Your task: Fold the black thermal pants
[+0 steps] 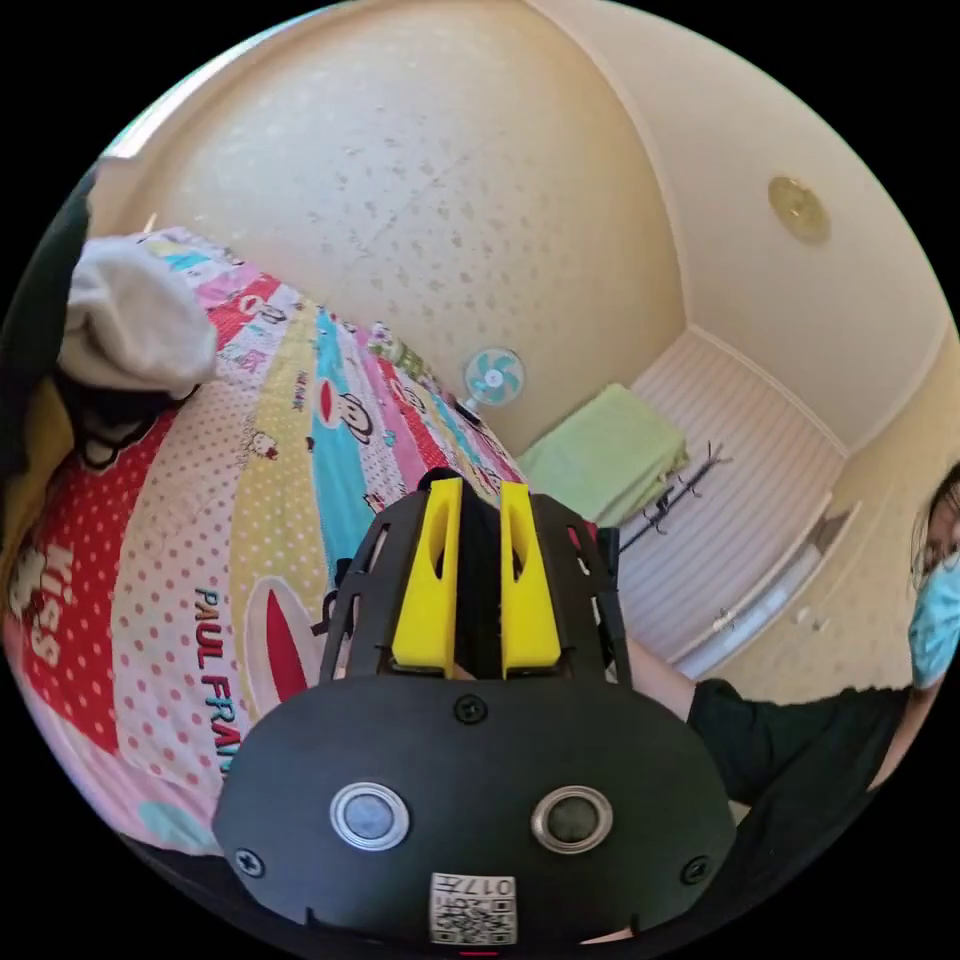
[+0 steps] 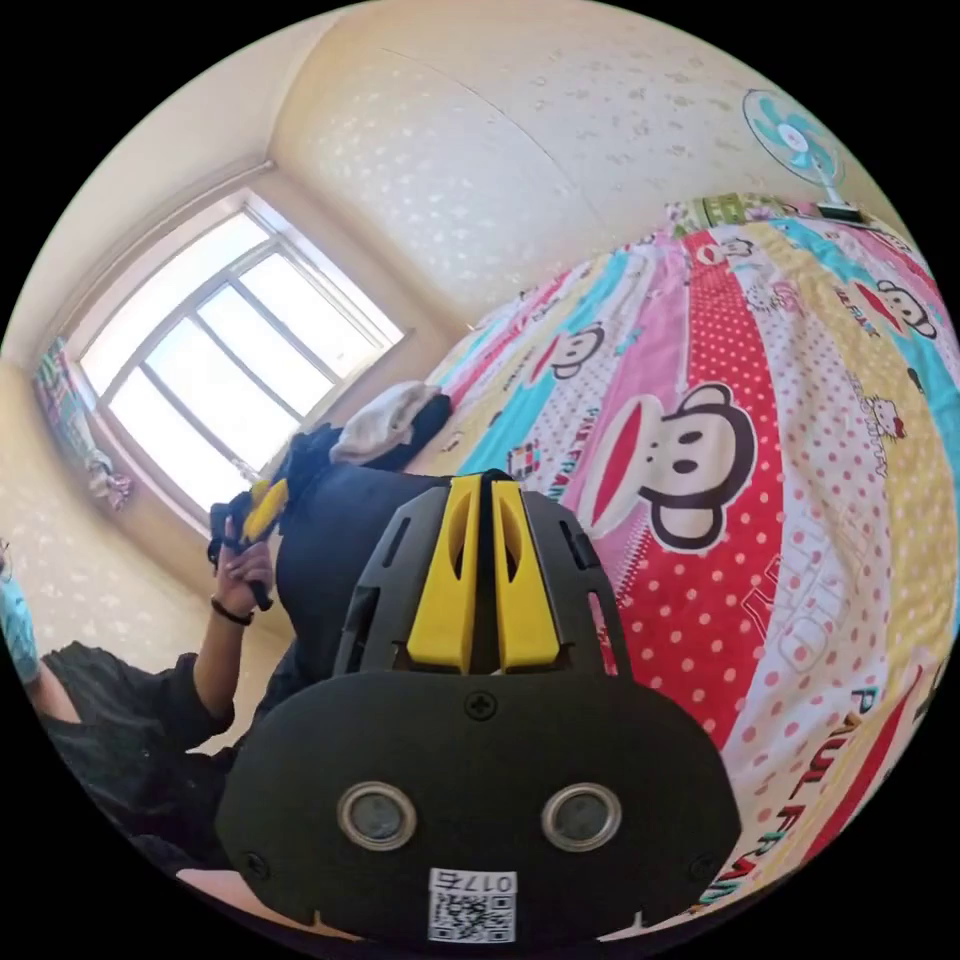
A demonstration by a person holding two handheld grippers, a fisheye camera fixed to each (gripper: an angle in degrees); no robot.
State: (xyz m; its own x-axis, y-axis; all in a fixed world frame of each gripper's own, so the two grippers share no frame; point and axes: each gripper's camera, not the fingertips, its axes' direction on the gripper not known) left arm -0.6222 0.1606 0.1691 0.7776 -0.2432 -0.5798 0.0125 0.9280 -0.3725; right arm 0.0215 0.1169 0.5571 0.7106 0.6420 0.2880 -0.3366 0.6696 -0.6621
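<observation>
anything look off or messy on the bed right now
Mostly tidy: the patterned bedsheet lies flat. One untidy spot is a loose heap of clothes by its window-side edge, a whitish piece bunched over dark fabric, unfolded.

Left gripper (image 1: 478, 490): yellow jaws close together with black fabric (image 1: 480, 560) clamped between them, above the cartoon-print bedspread (image 1: 270, 480). A pile of clothes (image 1: 130, 330) lies on the bedspread's far side. Beyond the bedspread stand a small fan (image 1: 494, 377) and a green cloth (image 1: 605, 455).
</observation>
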